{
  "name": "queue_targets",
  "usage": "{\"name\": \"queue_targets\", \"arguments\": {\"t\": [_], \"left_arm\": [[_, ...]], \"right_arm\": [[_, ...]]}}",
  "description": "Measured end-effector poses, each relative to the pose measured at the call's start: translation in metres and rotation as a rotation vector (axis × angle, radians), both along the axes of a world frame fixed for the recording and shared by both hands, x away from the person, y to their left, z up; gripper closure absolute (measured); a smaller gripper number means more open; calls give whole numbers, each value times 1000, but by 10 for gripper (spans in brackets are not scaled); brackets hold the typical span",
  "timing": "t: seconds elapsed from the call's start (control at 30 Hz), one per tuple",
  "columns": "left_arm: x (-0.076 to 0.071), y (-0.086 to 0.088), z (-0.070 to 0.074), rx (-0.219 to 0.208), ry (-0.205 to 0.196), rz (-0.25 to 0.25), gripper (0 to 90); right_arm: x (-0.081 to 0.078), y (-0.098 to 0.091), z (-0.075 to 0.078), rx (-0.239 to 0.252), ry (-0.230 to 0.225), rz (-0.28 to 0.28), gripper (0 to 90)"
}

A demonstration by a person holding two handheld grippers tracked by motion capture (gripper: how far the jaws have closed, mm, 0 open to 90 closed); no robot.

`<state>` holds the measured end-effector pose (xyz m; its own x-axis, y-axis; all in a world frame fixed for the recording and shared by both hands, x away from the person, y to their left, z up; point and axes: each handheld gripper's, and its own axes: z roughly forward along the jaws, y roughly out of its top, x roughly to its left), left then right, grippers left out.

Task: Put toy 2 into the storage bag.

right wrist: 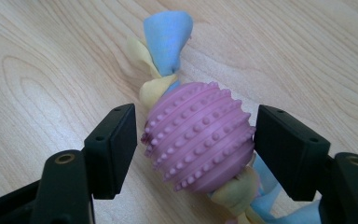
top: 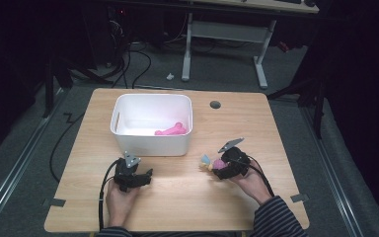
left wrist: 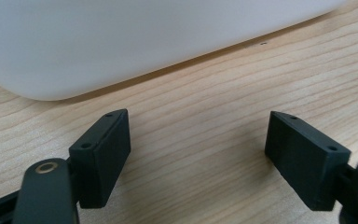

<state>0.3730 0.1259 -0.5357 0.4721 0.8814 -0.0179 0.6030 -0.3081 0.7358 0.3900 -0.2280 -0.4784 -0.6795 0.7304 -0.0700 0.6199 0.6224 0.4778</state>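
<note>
The left hand-held gripper [left wrist: 198, 158] sits low over the bench [left wrist: 205, 121], jaws spread wide with bare wood between them, just in front of the white bin [left wrist: 121, 42]. In the high view that bin [top: 151, 146] already holds 1 pink toy [top: 170, 130].

To the right, the right hand-held gripper [right wrist: 196, 149] brackets a pink knobbly ball [right wrist: 199, 137] threaded on blue and yellow fleece strips [right wrist: 165, 35]. Its jaws stand spread, the right one at or nearly at the ball, the left one a little apart.

The ball is round and ribbed, so an off-centre squeeze could squirt it sideways along the bench. The loose strips could also drag or snag on the bin's rim if the toy is carried there.
</note>
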Motion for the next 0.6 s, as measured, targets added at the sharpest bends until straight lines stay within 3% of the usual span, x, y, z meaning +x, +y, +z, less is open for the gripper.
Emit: {"name": "queue_targets", "arguments": {"t": [0.27, 0.5, 0.6], "left_arm": [[0, 0, 0, 2, -2, 1, 225], [0, 0, 0, 3, -2, 1, 225], [0, 0, 0, 2, -2, 1, 224]], "right_arm": [[-3, 0, 1, -16, -18, 24, 336], [-12, -12, 18, 88, -62, 33, 336], [-15, -14, 21, 94, -61, 39, 336]]}}
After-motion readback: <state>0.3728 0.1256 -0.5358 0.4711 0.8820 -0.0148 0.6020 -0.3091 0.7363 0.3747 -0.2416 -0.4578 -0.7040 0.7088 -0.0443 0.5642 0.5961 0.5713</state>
